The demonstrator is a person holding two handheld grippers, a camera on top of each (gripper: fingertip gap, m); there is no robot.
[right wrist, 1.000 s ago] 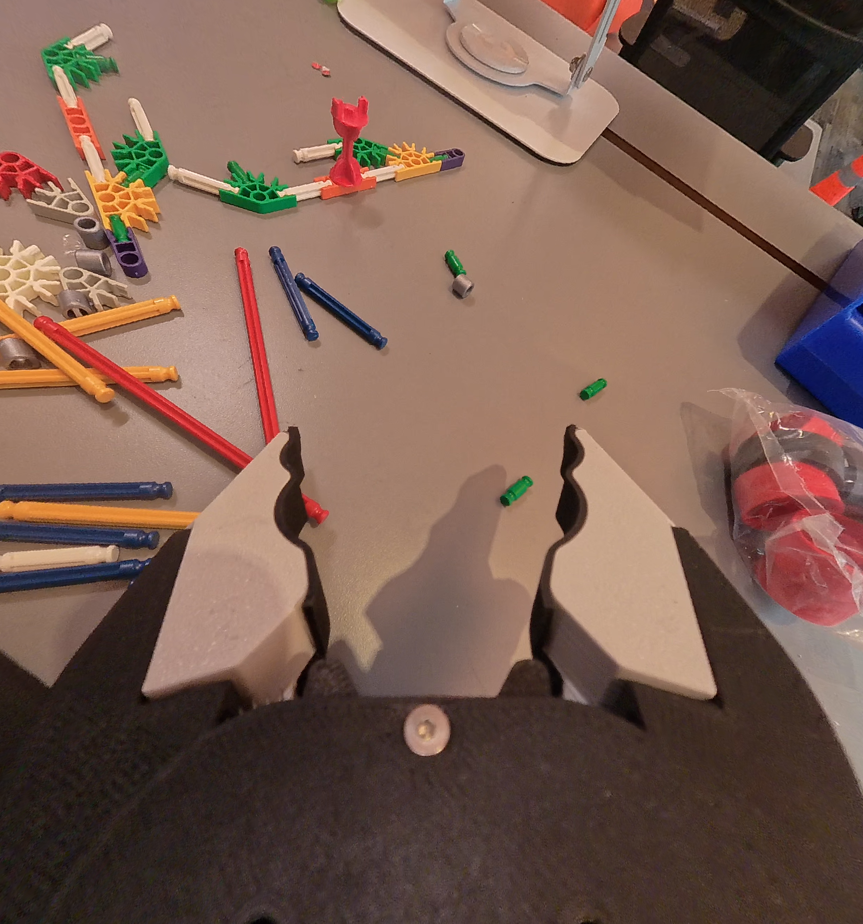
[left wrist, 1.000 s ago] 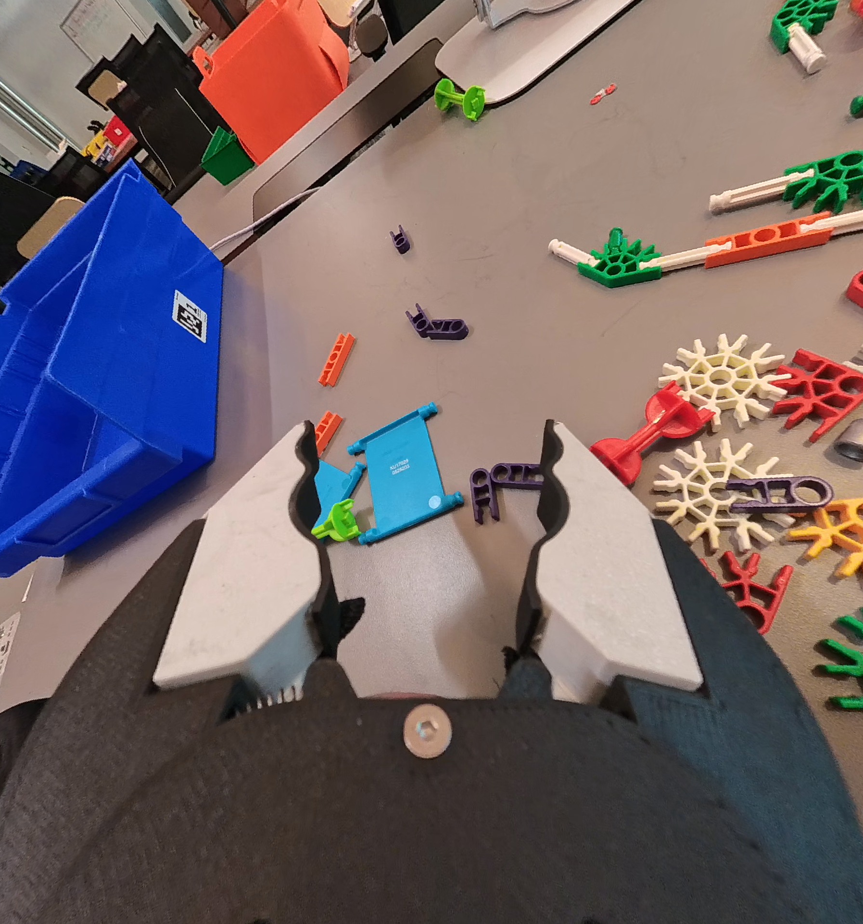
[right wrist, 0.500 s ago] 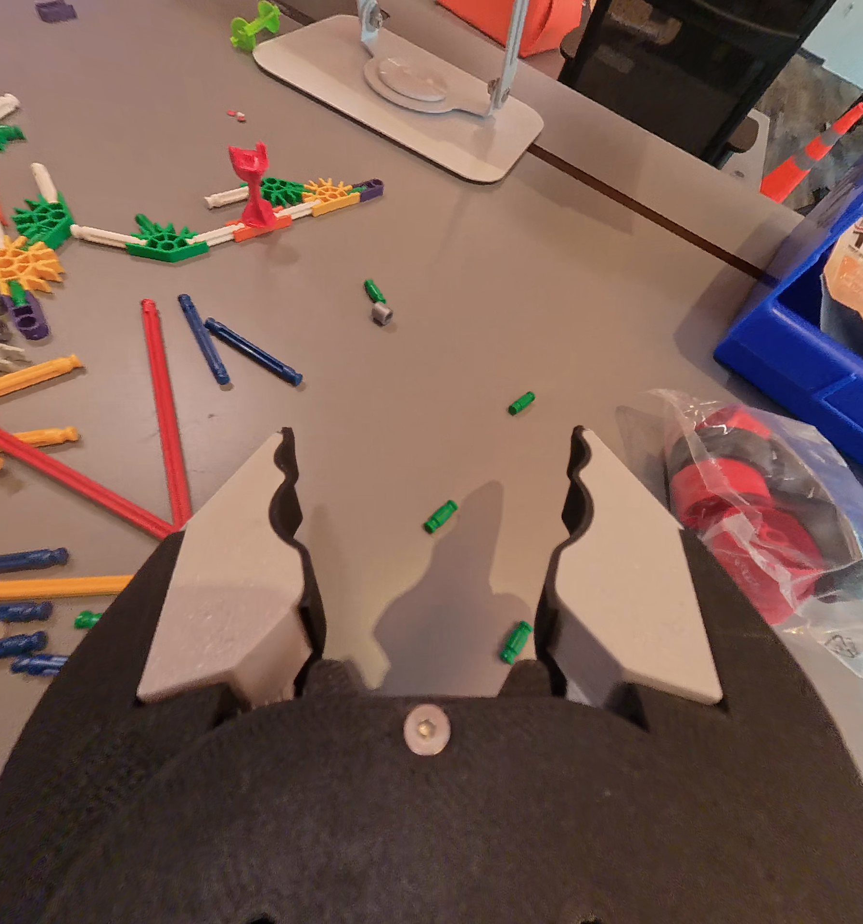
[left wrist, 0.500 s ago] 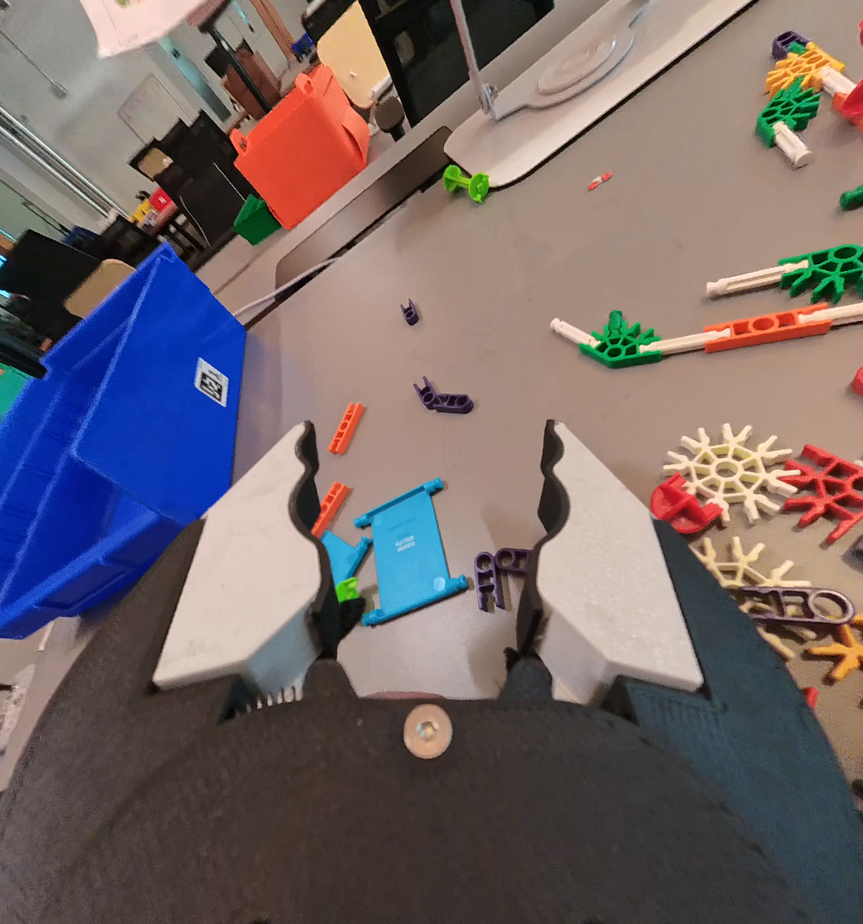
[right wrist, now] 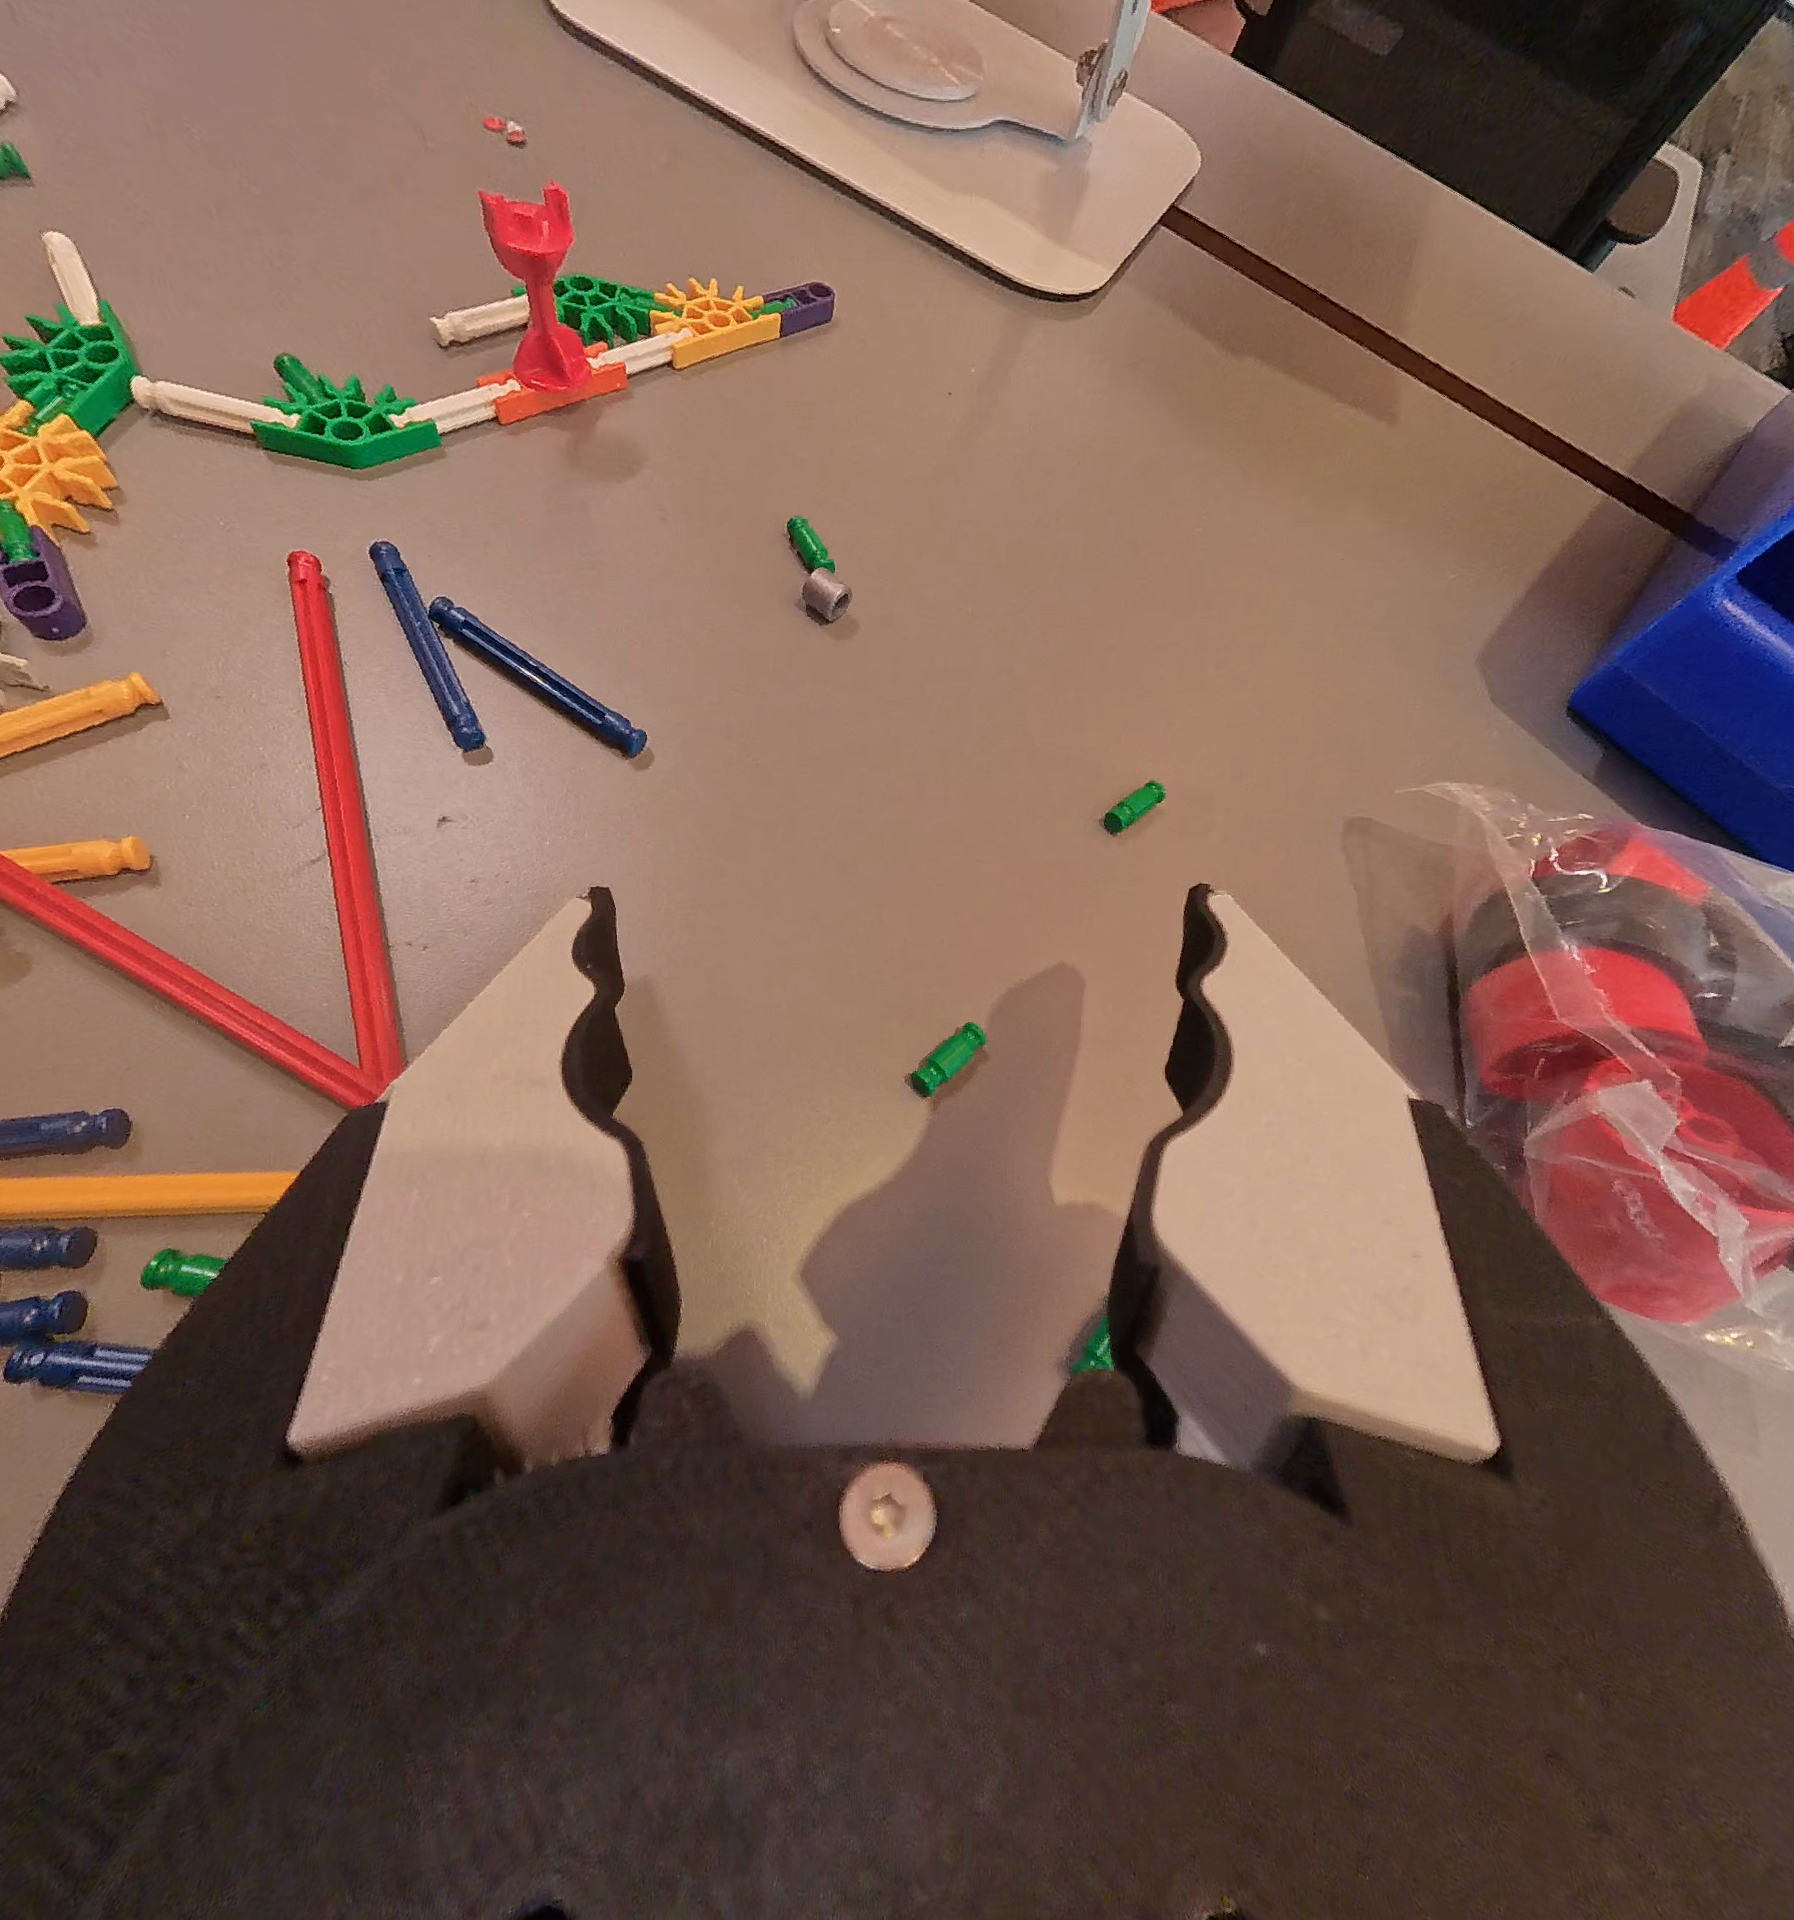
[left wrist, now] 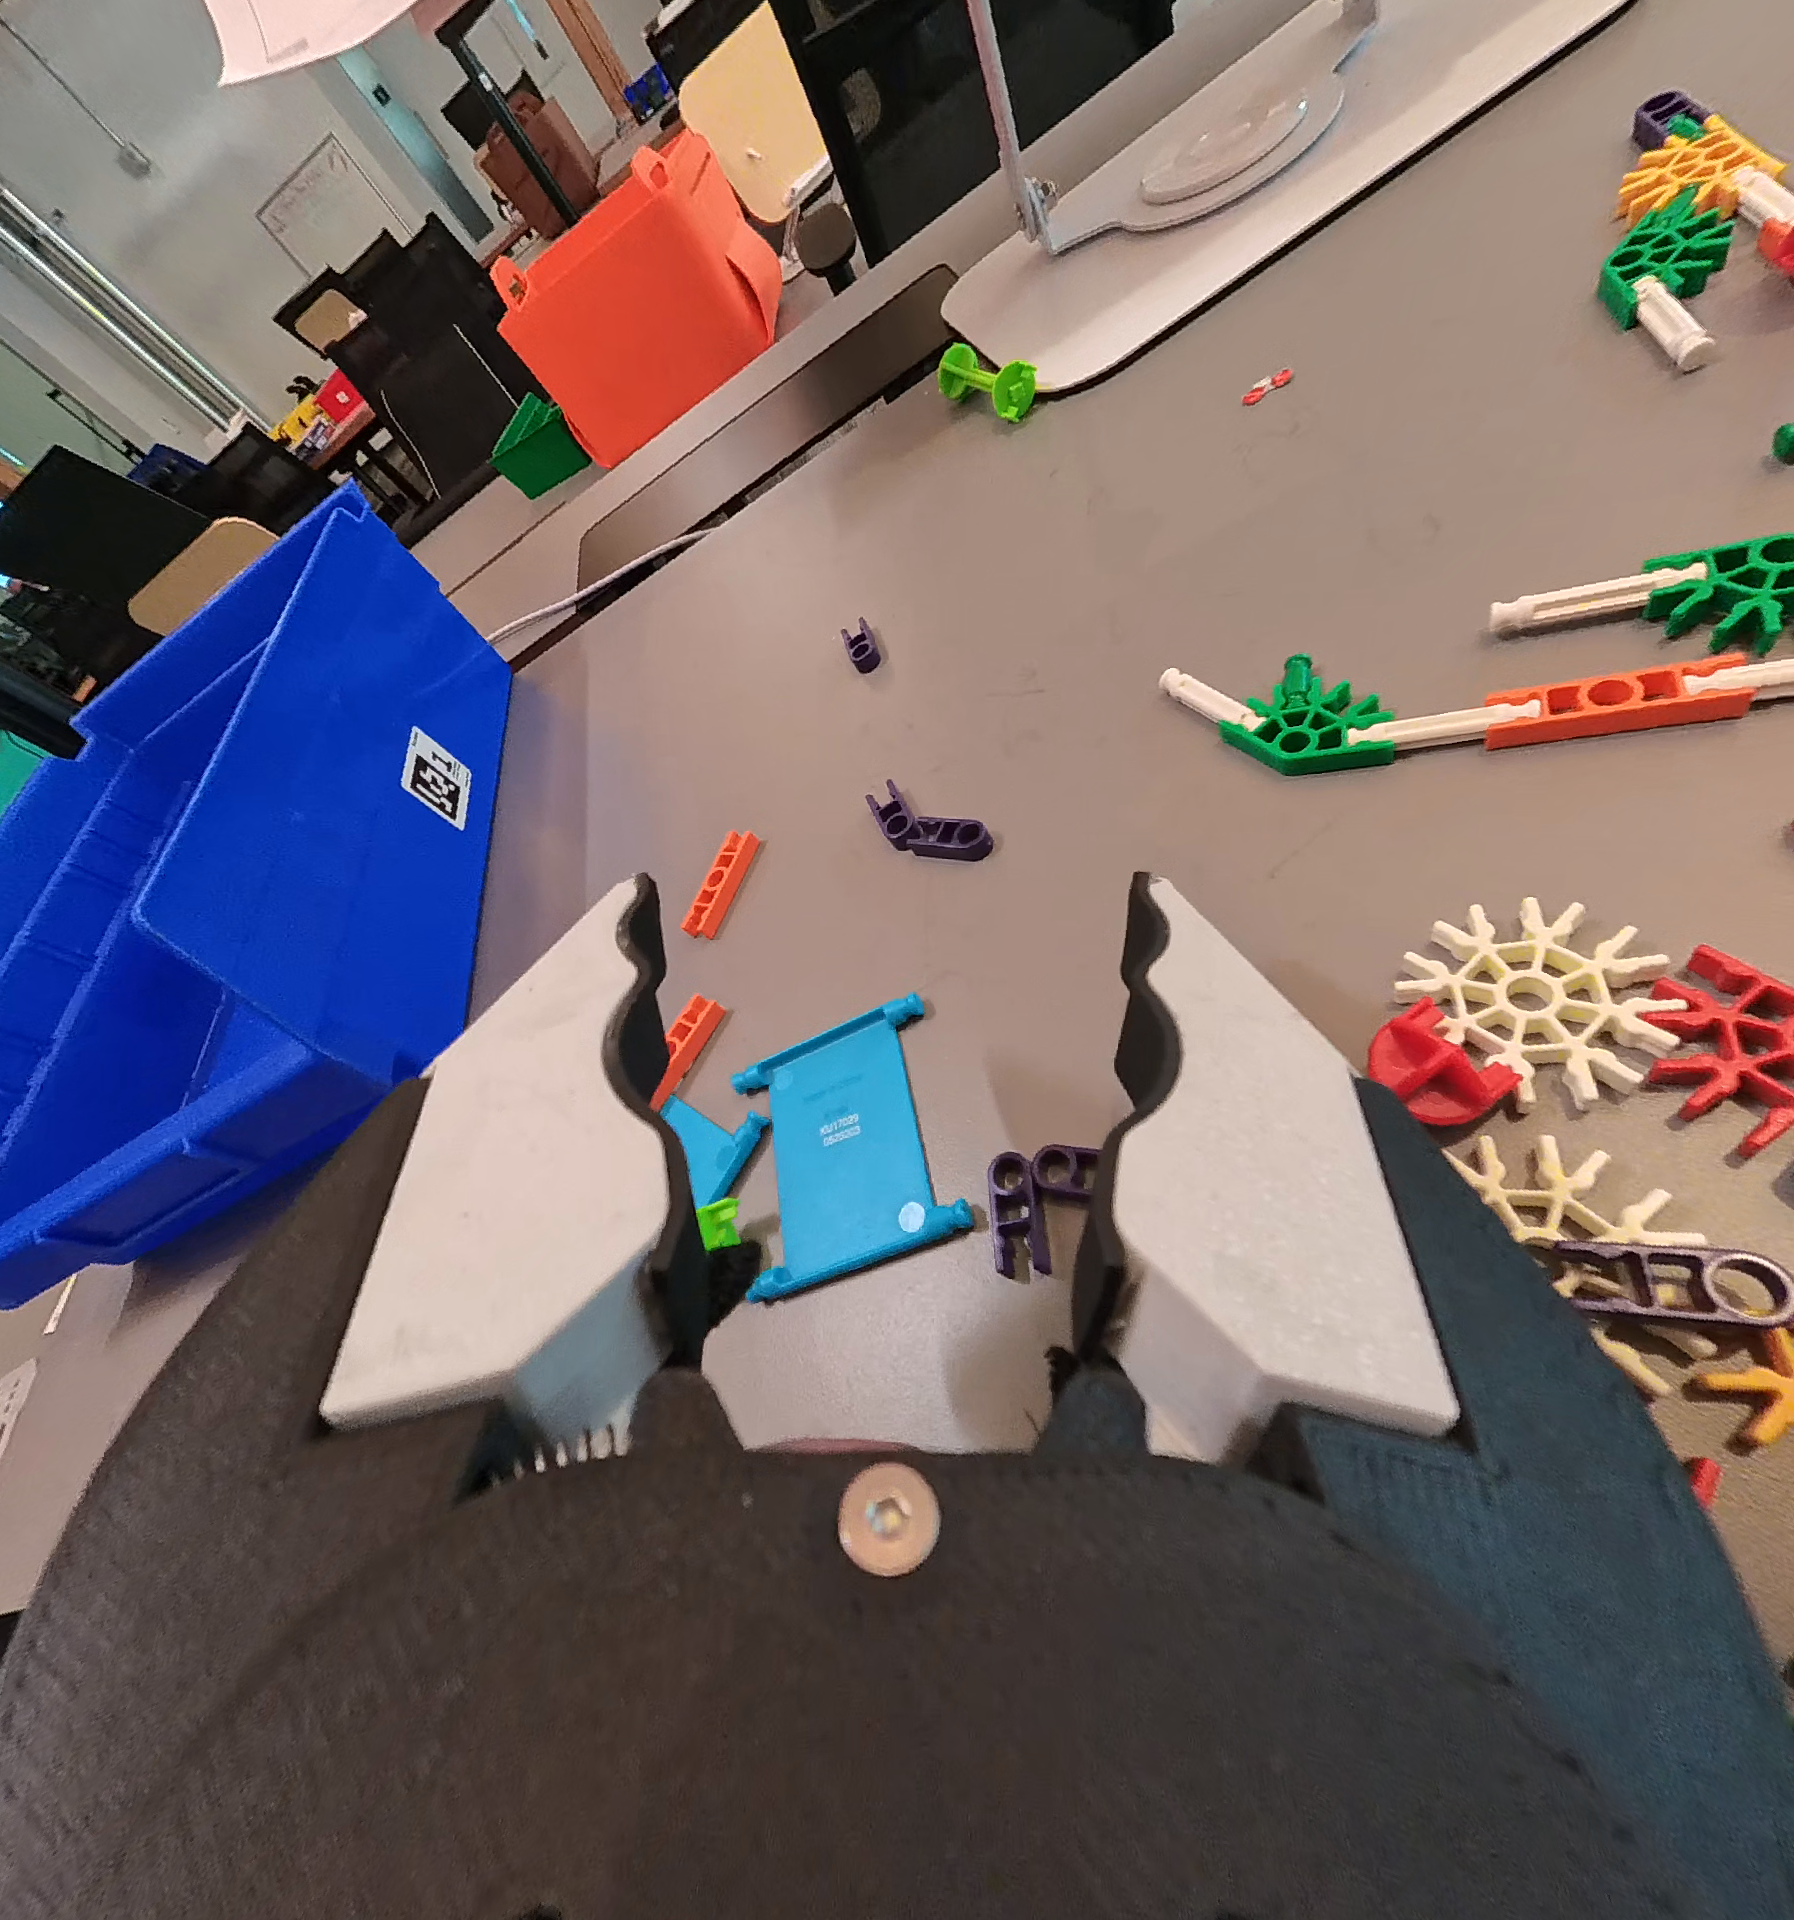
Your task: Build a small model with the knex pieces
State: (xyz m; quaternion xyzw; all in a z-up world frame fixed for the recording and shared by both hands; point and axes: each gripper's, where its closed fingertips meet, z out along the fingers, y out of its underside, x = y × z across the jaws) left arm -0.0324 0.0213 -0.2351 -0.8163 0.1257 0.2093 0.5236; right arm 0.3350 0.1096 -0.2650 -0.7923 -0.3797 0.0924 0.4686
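My left gripper (left wrist: 888,899) is open and empty above the grey table (left wrist: 1080,540). Below and between its fingers lie a light-blue flat panel (left wrist: 846,1138), a purple connector (left wrist: 1028,1200) and a small lime piece (left wrist: 718,1221). Two orange clips (left wrist: 721,883) lie just ahead of its left finger. My right gripper (right wrist: 898,904) is open and empty. A short green peg (right wrist: 947,1058) lies on the table between its fingers; another green peg (right wrist: 1132,807) lies farther ahead to the right. A clear bag of red wheels (right wrist: 1641,1091) lies beside its right finger.
A blue bin (left wrist: 197,883) stands at the left and another blue bin (right wrist: 1745,665) at the right. White, red, green and yellow connectors (left wrist: 1527,997) lie to the right. Red, blue and yellow rods (right wrist: 342,810) lie left. A grey stand base (right wrist: 903,125) sits at the back.
The left gripper has tilted up and drawn back, so the blue panel sits lower between its fingers. The right gripper swung right, then settled over the green peg. Both stay open.
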